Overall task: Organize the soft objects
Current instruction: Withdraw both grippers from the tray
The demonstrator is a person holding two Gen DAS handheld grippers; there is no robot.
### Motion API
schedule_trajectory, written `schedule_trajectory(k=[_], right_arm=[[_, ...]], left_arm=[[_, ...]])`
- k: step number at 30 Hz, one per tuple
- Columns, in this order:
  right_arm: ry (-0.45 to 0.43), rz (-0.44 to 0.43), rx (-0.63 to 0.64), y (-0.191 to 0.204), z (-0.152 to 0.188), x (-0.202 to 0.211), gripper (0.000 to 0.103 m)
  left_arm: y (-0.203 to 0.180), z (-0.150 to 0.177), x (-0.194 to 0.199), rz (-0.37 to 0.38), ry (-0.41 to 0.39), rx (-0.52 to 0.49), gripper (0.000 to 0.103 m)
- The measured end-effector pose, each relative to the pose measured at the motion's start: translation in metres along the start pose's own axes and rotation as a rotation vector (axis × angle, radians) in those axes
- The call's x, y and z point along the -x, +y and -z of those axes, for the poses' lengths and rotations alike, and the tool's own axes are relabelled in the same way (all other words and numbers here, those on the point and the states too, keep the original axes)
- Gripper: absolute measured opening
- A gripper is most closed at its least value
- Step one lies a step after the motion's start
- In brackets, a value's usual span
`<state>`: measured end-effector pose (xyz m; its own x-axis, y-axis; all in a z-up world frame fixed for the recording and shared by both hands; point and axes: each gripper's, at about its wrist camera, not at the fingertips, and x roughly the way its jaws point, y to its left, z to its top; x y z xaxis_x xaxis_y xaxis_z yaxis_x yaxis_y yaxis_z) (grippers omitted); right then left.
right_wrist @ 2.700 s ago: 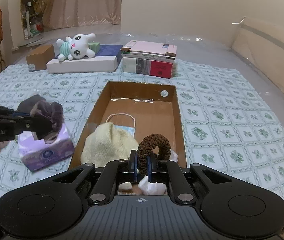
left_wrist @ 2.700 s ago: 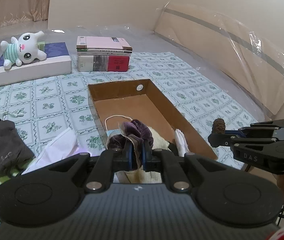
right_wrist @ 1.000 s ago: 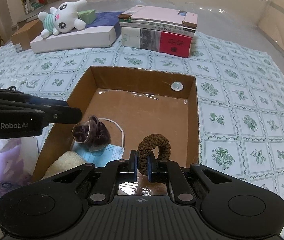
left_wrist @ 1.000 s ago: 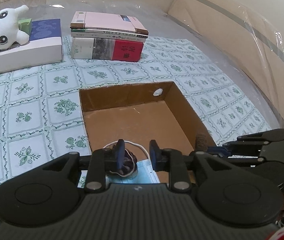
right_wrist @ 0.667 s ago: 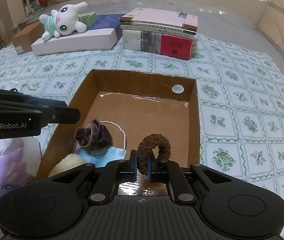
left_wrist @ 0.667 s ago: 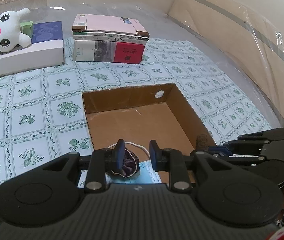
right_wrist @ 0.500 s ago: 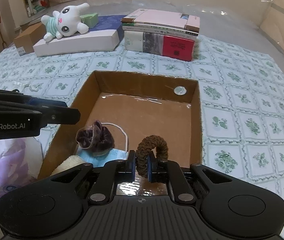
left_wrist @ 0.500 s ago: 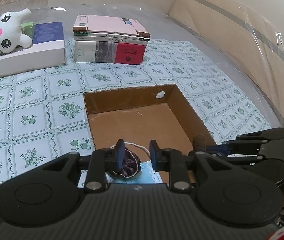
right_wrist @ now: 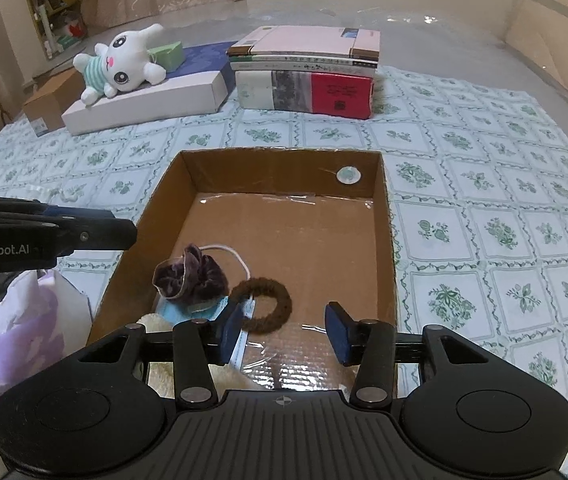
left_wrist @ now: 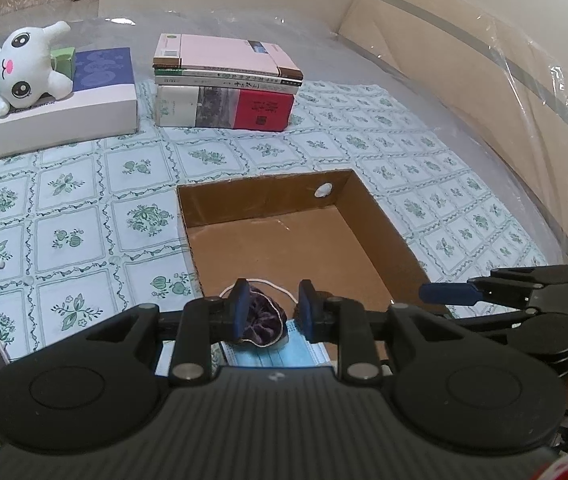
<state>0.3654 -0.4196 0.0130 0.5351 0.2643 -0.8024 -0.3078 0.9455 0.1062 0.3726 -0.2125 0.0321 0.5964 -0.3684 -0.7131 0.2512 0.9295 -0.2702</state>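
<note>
An open cardboard box point(right_wrist: 386, 216) point(left_wrist: 384, 228) lies on the patterned cloth. Inside it a brown hair tie point(right_wrist: 260, 305) lies flat beside a purple velvet scrunchie point(right_wrist: 189, 278) point(left_wrist: 261, 322), which rests on a blue face mask point(right_wrist: 203, 309) point(left_wrist: 279, 354). My right gripper point(right_wrist: 286, 330) hovers over the box's near end with its jaws opening and nothing between them; the hair tie lies below, by the left fingertip. My left gripper point(left_wrist: 271, 308) stands open above the scrunchie, not touching it. A cream fluffy item point(right_wrist: 155, 320) peeks out at the box's near left corner.
A stack of books point(right_wrist: 308, 74) and a white plush toy point(right_wrist: 119, 62) on a flat white box point(right_wrist: 143, 100) sit beyond the cardboard box. A purple tissue pack point(right_wrist: 23, 328) lies left of it. A small cardboard carton point(right_wrist: 49, 102) is far left.
The right gripper's jaws have spread and the brown hair tie has dropped from them onto the box floor. The left gripper has stayed open over the scrunchie.
</note>
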Motion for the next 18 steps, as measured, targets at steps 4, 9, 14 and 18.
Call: schedule_trajectory(k=[4,9,14,18], right_arm=[[-0.015,0.005,-0.015,0.004,0.005,0.013,0.047],[-0.05,0.008,-0.036,0.013,0.015,0.038,0.047],[-0.084,0.012,-0.061,0.024,0.028,0.067,0.047],[-0.111,0.014,-0.073,0.034,0.042,0.088,0.047]], left_arm=[[-0.004,0.002,0.014,-0.001,-0.012,-0.01,0.023],[-0.011,0.009,0.038,-0.003,-0.027,-0.034,0.023],[-0.016,0.022,0.068,-0.001,-0.05,-0.047,0.025],[-0.019,0.036,0.094,0.011,-0.065,-0.051,0.026]])
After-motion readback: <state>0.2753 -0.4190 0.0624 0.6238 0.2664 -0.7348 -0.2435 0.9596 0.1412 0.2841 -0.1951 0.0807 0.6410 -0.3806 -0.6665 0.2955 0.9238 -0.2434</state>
